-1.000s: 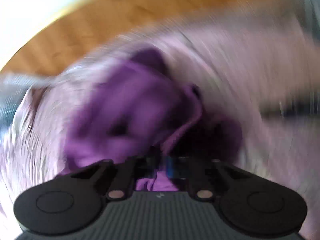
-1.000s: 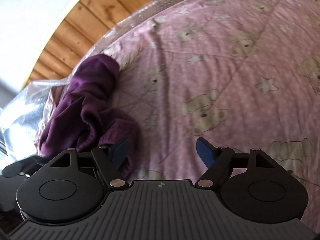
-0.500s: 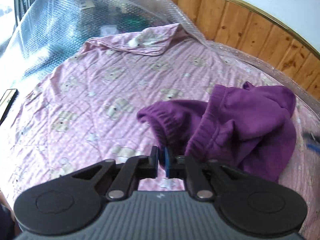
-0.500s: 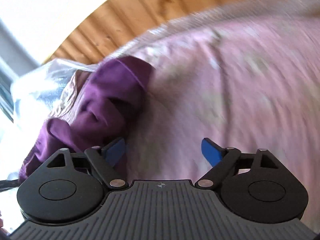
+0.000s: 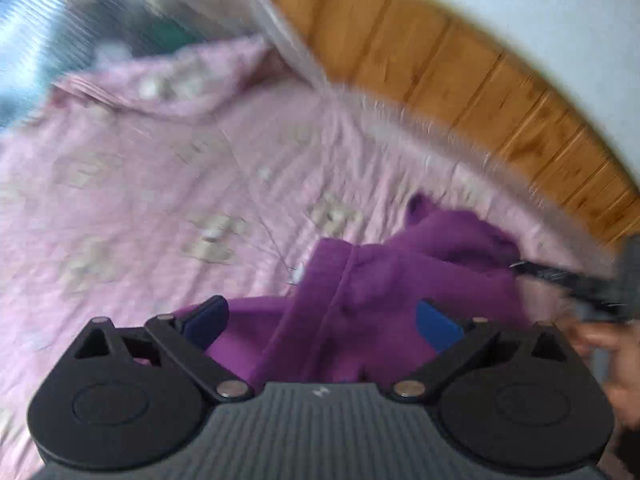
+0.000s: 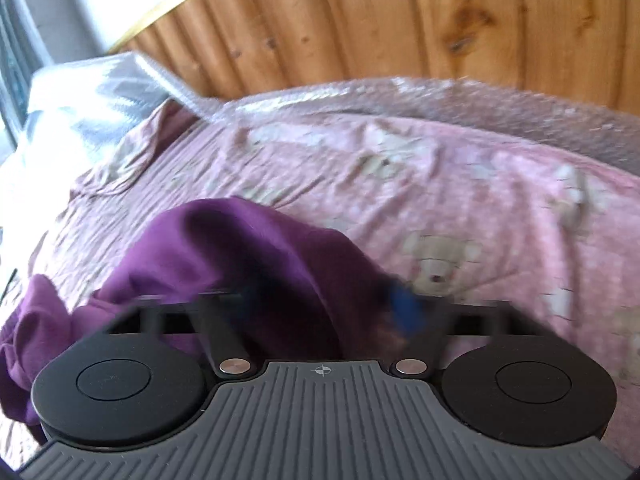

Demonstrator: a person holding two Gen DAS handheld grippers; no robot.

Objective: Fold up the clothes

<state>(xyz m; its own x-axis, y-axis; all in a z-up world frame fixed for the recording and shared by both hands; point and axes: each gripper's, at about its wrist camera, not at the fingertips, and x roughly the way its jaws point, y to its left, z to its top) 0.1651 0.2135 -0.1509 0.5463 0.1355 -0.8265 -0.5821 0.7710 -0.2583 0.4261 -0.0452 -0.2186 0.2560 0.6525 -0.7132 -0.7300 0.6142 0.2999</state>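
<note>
Left wrist view: left gripper [image 5: 322, 318] fingers spreading wide over the purple garment [image 5: 384, 292], nothing pinched. Right gripper [image 6: 328, 308] looks clamped on a fold of that garment, though blur hides the pads. Best now: regrip a clean edge, pull it flat across the pink bear-print bed cover [image 6: 460, 184]. Beyond, bubble wrap [image 6: 400, 96], then wood panelling [image 6: 400, 20].

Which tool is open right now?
The left tool: jaws opening, pads wide apart over the purple garment, not pressing it. The right tool is shut on it.
</note>
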